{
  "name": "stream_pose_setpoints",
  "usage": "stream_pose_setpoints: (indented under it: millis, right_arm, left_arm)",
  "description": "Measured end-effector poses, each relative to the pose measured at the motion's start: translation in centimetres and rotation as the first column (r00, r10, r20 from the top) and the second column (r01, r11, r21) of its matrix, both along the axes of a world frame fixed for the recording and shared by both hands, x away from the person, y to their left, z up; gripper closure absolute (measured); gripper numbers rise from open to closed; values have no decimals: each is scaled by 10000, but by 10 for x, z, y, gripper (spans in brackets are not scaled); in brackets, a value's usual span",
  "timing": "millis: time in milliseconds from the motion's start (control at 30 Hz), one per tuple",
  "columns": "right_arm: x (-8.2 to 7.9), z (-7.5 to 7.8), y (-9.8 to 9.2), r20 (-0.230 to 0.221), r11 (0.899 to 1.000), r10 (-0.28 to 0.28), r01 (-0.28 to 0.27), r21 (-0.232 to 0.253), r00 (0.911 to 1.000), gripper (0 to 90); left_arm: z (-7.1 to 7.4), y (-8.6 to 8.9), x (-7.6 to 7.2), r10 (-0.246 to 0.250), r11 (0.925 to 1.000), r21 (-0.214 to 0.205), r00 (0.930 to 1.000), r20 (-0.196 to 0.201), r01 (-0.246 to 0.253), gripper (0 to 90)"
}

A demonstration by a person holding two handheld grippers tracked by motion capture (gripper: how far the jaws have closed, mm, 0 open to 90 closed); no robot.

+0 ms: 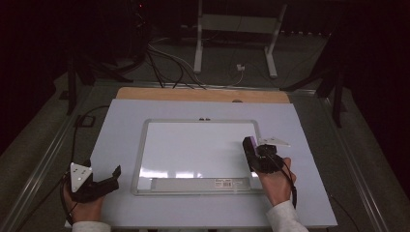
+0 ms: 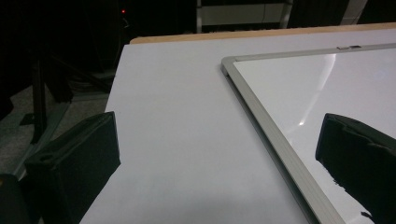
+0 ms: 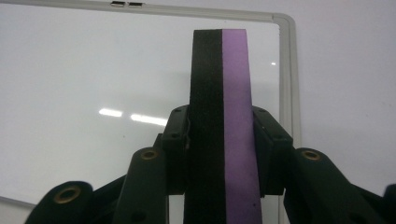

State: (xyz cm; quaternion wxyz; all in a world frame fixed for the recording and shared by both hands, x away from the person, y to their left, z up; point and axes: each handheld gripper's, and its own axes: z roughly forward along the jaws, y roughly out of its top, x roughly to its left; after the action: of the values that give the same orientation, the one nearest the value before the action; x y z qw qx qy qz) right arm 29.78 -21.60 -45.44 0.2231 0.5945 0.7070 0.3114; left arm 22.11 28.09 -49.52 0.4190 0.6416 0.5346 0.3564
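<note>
**Eraser clamped, whiteboard waiting**

Dark room, cables and a metal stand behind a white-topped bench point(image 1: 121, 130).

High view: whiteboard point(image 1: 193, 145) lying flat mid-bench; right gripper point(image 1: 252, 151) over its right edge, holding a purple-and-black eraser point(image 1: 249, 143). Left gripper point(image 1: 116, 176) resting off the board's left side. Small label on the board's bottom rail, too tiny to read.

Left gripper view: jaws spread wide, nothing between.

Right gripper view: jaws pinching the eraser point(image 3: 219, 116) by its flat sides. Probably light, soft foam, squashy; best gripped low.
</note>
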Motion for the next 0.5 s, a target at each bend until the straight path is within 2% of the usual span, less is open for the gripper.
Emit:
stream_pose_setpoints:
  millis: [500]
  right_arm:
    - [-17, -12, -11, -481, 9991, -413, 415, 37, 9980, 634]
  left_arm:
    - [0, -1, 0, -4, 10000, 41, 10000, -36, 4, 6]
